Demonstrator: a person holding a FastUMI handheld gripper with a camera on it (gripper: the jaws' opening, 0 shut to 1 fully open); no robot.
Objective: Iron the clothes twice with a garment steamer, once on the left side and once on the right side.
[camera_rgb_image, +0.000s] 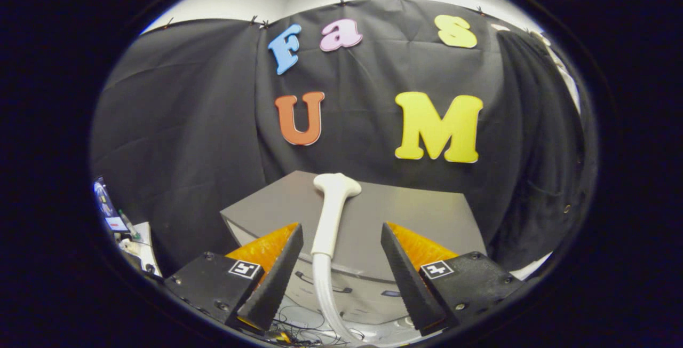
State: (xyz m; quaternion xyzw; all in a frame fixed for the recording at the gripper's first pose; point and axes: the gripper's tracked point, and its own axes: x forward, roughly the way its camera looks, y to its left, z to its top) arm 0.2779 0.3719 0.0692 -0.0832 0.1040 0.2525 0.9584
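- My gripper (pixel 341 252) sits low in the frame with its fingers spread wide; nothing is pressed between them.
- The garment steamer's wand (pixel 332 214) stands in the gap between my fingers, at lower centre of the picture, and neither finger touches it.
- Its head (pixel 337 183) flares out at the top, just above my fingertips; the handle narrows downward from there.
- A pale ribbed hose (pixel 323 289) joins the bottom of the handle and curves down toward the bottom of the frame, between my fingers.
- The wand appears to lie on or lean against a grey box-like unit (pixel 427 214) that fills the lower middle of the picture, beyond my fingers; I cannot tell which.
- Dark garments (pixel 539 150) hang at the right side of the frame, against the black cloth wall (pixel 187 113).
- Some loose cables (pixel 299 326) lie at the bottom, below the grey unit.
- Small clutter (pixel 114 217) sits at the lower left, too small to make out.
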